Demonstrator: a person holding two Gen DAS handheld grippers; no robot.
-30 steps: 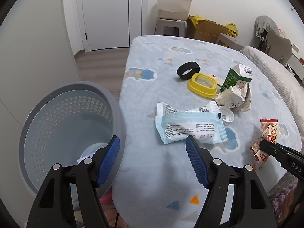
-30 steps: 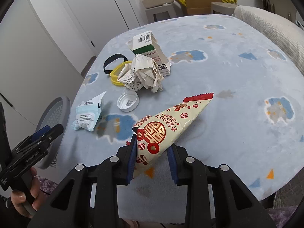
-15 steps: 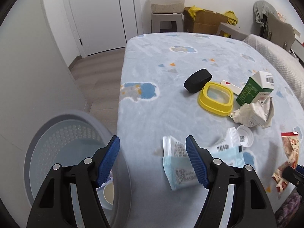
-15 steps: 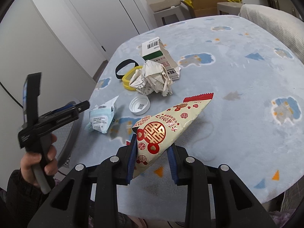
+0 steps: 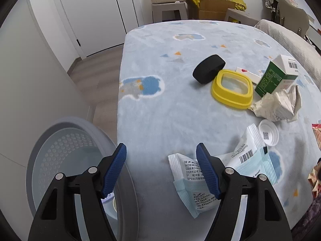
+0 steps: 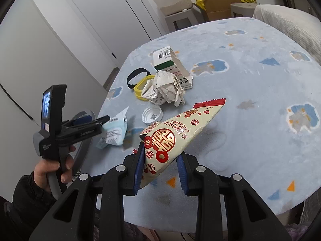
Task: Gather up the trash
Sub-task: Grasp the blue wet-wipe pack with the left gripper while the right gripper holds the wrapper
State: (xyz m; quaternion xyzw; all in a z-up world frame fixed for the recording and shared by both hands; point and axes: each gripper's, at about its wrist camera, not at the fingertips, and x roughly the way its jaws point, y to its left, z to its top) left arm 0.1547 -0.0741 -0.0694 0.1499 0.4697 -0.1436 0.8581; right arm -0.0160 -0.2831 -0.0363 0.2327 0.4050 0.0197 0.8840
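Snack wrapper [image 6: 176,134] clamped in right gripper [image 6: 161,168]

The left claw [image 5: 160,168] hangs wide open over the edge of the blanket-covered surface [image 5: 180,104], empty. A grey bin [image 5: 66,140] stands below left; a mask packet [image 5: 200,184] lies just under the right finger.

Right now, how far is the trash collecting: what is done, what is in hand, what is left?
Done: the grey perforated bin seems to hold a few pieces already.

In hand: the right gripper clamps the red-and-cream snack wrapper; the left gripper is open and holds nothing.

Left on the table: the light-blue mask packet, white cap, crumpled paper, green-and-white carton, yellow lid and black ring.
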